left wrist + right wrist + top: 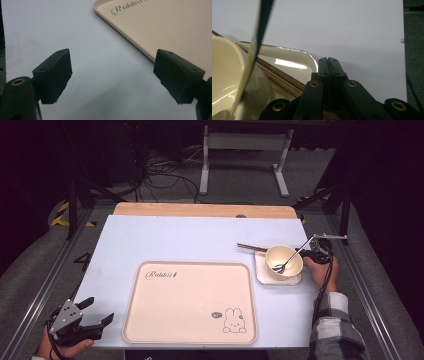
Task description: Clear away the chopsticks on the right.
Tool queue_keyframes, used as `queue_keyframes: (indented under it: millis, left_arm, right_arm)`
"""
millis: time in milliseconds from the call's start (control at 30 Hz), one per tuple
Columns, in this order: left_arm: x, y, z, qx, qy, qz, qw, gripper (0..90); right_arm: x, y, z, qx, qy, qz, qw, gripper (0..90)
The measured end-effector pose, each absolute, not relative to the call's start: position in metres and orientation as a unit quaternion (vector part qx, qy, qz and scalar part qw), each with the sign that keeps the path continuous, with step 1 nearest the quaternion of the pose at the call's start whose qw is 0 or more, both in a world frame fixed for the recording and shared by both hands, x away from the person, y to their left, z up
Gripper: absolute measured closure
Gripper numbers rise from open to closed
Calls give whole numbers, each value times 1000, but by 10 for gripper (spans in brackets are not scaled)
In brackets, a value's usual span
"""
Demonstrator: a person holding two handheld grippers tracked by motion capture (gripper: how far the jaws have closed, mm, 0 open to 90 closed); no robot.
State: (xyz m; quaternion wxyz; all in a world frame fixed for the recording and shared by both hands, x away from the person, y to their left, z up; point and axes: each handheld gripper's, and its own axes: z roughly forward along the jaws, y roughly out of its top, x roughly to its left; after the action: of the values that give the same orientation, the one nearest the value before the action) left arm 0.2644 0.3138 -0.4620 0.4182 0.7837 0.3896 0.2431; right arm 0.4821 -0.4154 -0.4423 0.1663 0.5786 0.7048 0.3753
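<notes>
A pair of dark wooden chopsticks (251, 248) is seen lying across the small square plate (262, 275) at the right side of the table (165, 237), its long axis running roughly left to right in the high view, the free tips pointing left past the plate's rim and the near ends hidden behind the bowl. In the right gripper view the chopsticks (284, 78) are shown running diagonally under the closed jaws; whether they are pinched cannot be told. A cream bowl (283, 261) is set on the plate, and a metal spoon (292, 256) is leaned in it, bowl end down, handle slanting up and to the right. The right gripper (311, 253) is held just right of the bowl, its jaws pressed together (no gap between them in its own view) (328, 65). A large cream tray (150, 320), marked with a rabbit drawing and script lettering, is laid at the table's middle. The left gripper (95, 312) is held near the table's front left corner, beside the tray, jaws spread wide over bare tabletop with nothing between them (112, 75).
</notes>
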Motion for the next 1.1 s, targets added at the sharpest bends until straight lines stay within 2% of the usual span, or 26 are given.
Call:
queue_keyframes:
  millis: [400,567,833,1100]
  left_arm:
    - [266,312,-461,786,386,241,417,153]
    - [267,311,-461,789,382,242,415,153]
    - [268,311,-461,788,383,242,416,152]
    - [269,310,-461,791,380,238,416,152]
  right_arm:
    - [464,-423,-441,556,727,375,143,874]
    - [457,-428,-440,554,726,379,153,864]
    - [442,-437,-428,527,733,394,173,791]
    - [440,-433,-428,510,755,380,160,734]
